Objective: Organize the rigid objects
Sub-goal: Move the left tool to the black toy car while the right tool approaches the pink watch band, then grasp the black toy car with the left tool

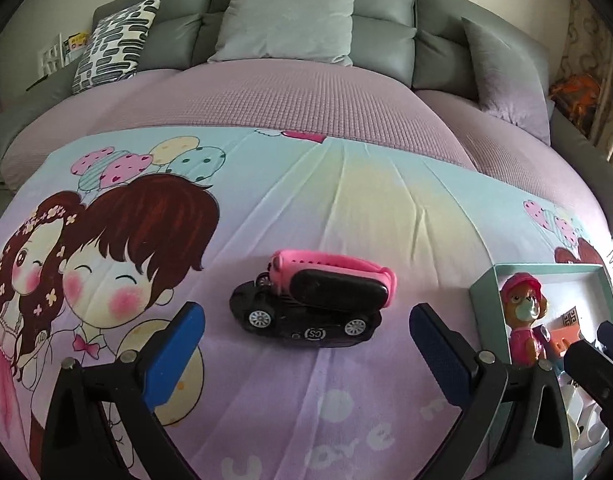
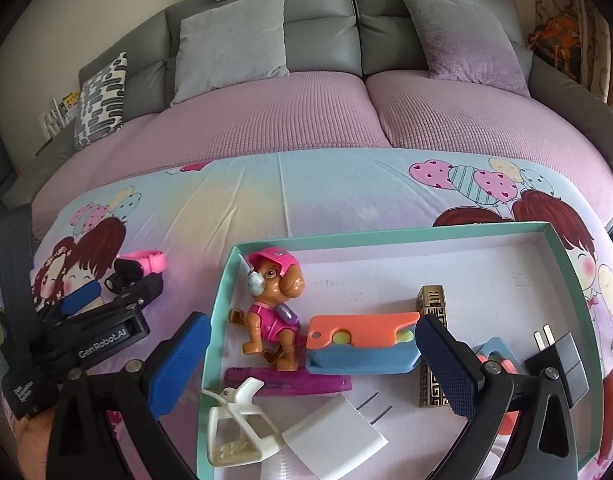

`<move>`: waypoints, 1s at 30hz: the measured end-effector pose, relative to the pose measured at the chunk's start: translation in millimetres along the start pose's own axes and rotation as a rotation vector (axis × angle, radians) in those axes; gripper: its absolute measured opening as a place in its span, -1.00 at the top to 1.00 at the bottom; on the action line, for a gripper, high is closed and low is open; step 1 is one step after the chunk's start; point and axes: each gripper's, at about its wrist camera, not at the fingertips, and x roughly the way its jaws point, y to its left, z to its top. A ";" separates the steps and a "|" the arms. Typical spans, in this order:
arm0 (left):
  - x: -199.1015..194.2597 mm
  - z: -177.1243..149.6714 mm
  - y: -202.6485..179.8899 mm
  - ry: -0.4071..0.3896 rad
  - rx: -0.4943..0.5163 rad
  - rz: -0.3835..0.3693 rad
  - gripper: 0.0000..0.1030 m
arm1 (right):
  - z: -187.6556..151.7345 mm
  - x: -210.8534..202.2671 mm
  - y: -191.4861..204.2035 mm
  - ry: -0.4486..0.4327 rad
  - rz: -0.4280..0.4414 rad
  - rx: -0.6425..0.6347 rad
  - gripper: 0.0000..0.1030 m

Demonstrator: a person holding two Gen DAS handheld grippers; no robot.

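Note:
A black toy car [image 1: 302, 322] lies on the cartoon bedsheet with a pink wristband watch [image 1: 334, 278] resting on top of it. My left gripper [image 1: 306, 336] is open just short of the car, one blue pad on each side, holding nothing. In the right wrist view a teal box [image 2: 386, 233] holds a dog figure [image 2: 272, 312], an orange-and-blue toy [image 2: 362, 344], a purple lighter [image 2: 290, 384], a white clip [image 2: 234, 428], a white plug [image 2: 334, 436], a gold lighter [image 2: 431, 300] and a black plug [image 2: 562, 356]. My right gripper [image 2: 312, 332] hovers open over the box.
The sheet [image 1: 366, 200] covers a pink-quilted sofa bed with grey cushions [image 1: 290, 16] and a patterned pillow [image 1: 114, 40] at the back. The box [image 1: 546, 267] sits right of the car. The left gripper [image 2: 106, 300] shows left of the box.

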 end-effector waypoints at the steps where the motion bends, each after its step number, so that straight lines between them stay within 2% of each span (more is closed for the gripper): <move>1: 1.0 -0.5 -0.6 -0.001 0.005 -0.003 -0.97 | 0.2 0.3 0.5 0.001 0.000 -0.001 -1.00; 3: 2.9 -0.9 -0.5 0.001 0.007 -0.009 -0.72 | 0.5 0.6 1.8 0.000 0.001 -0.003 -1.00; 5: 6.1 -0.9 -0.8 0.012 0.009 -0.002 -0.64 | 1.0 1.2 2.9 0.001 -0.002 -0.007 -1.00; 12: 3.2 -1.4 -2.7 -0.006 0.036 -0.011 -0.55 | 9.9 4.6 9.1 -0.001 0.030 -0.005 -1.00; 18: 1.2 -3.2 1.5 -0.011 0.029 -0.052 -0.48 | 30.9 5.1 35.5 -0.045 0.072 -0.098 -1.00; 21: -1.1 -4.8 3.9 -0.005 0.032 -0.058 -0.48 | 36.1 8.7 50.3 -0.050 0.112 -0.130 -1.00; 26: -5.2 -7.4 11.6 0.003 0.027 -0.059 -0.48 | 40.9 26.8 76.1 -0.009 0.219 -0.167 -1.00; 30: -8.3 -10.3 28.4 0.008 -0.037 -0.103 -0.48 | 38.1 41.9 92.2 0.033 0.276 -0.198 -1.00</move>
